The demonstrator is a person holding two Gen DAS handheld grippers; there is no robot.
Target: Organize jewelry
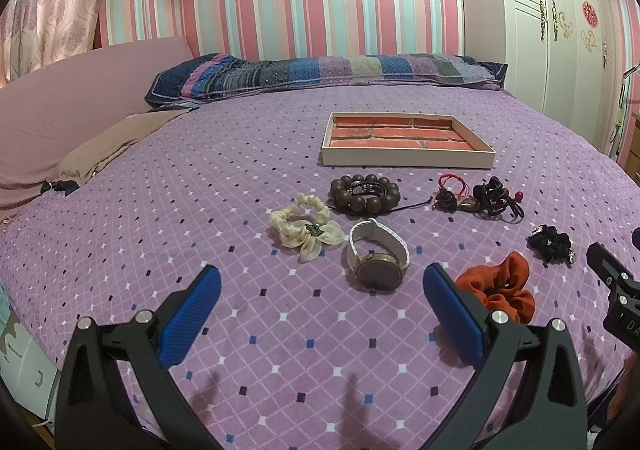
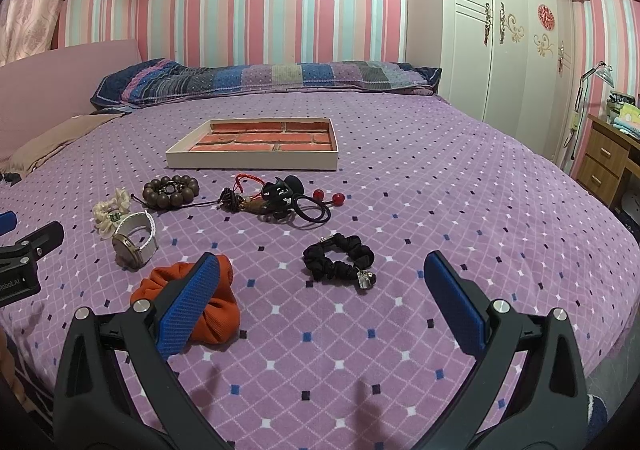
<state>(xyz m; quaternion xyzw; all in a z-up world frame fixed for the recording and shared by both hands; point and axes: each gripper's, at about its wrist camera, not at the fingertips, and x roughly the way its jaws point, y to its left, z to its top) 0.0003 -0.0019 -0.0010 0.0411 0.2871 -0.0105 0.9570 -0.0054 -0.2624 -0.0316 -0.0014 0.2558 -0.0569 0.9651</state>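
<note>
A wide bed with a purple diamond-patterned cover point(image 1: 200, 178) carries everything. Far across it lies one long patchwork pillow point(image 1: 328, 74), and in front of that one shallow cream tray with a brick-print floor point(image 2: 256, 161), nothing in it. Near the tray lie the pieces: one orange fabric scrunchie point(image 2: 216, 318), one cream satin scrunchie point(image 1: 306, 228), one black scrunchie with a small metal charm point(image 2: 340, 260), one white-strapped watch with a round brass face point(image 1: 376, 258), one bracelet of large brown wooden beads point(image 1: 364, 192), and one tangled heap of red cord, black hair ties and two red beads point(image 2: 276, 198), whose parts cannot be counted apart. The cover lies bare on the near side and to the right, up to the bed's rounded edge.

The left gripper point(image 1: 322, 282) hovers with its blue-padded fingers point(image 1: 192, 314) spread wide, holding nothing, the watch between and beyond them. The right gripper point(image 2: 322, 282) is likewise spread and holds nothing; its left finger overlaps the orange scrunchie in view, contact unclear.
</note>
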